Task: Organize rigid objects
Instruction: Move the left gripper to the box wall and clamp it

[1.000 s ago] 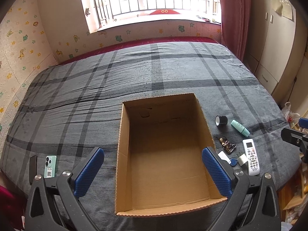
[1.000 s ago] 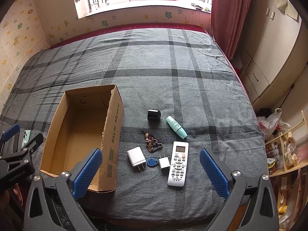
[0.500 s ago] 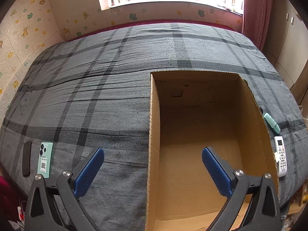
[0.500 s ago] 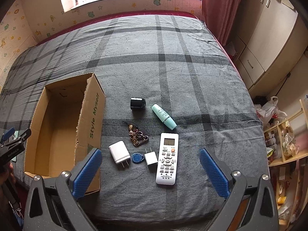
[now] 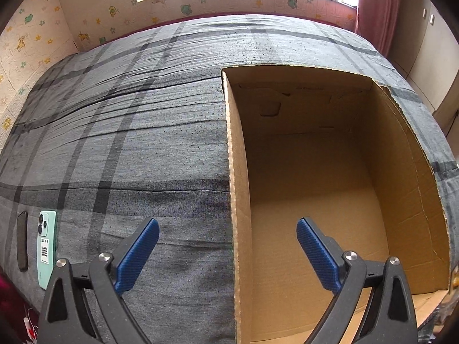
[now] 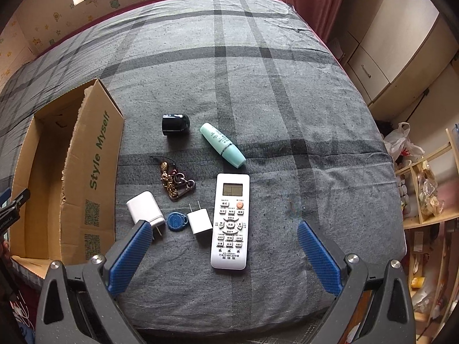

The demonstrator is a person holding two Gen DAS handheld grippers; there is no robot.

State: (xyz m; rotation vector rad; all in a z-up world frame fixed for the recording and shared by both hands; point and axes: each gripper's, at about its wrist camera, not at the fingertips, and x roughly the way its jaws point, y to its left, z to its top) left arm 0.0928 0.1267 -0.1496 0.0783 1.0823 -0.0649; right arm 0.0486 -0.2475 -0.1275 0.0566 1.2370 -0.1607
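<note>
A bed with a grey plaid sheet (image 6: 258,91) fills both views, and an open cardboard box (image 5: 407,172) sits on it with nothing visible inside. The left gripper (image 5: 228,239) hangs over the box's left wall, one blue finger above the sheet and the other above the box floor; its jaws stand wide and have just been closing a little, with only that cardboard wall in line between them and nothing pressed. To the left of the box, near the bed's edge, a mint-green phone (image 5: 46,252) lies face down beside a slim black object (image 5: 22,240). In the right wrist view the right gripper (image 6: 225,240) is spread wide and grips nothing, poised above a cluster of small things lying to the right of the box. A white remote control (image 6: 231,220) lies lengthwise between the fingers. Just left of it are a small white plug (image 6: 199,225), a blue key fob (image 6: 176,220) and a larger white charger (image 6: 145,207), whose prongs sit close to the left finger (image 6: 129,261). Farther up the sheet lie a bunch of keys and charms (image 6: 173,182), a mint-green tube (image 6: 222,144) lying at a slant, and a black cap-shaped item (image 6: 175,124).
</note>
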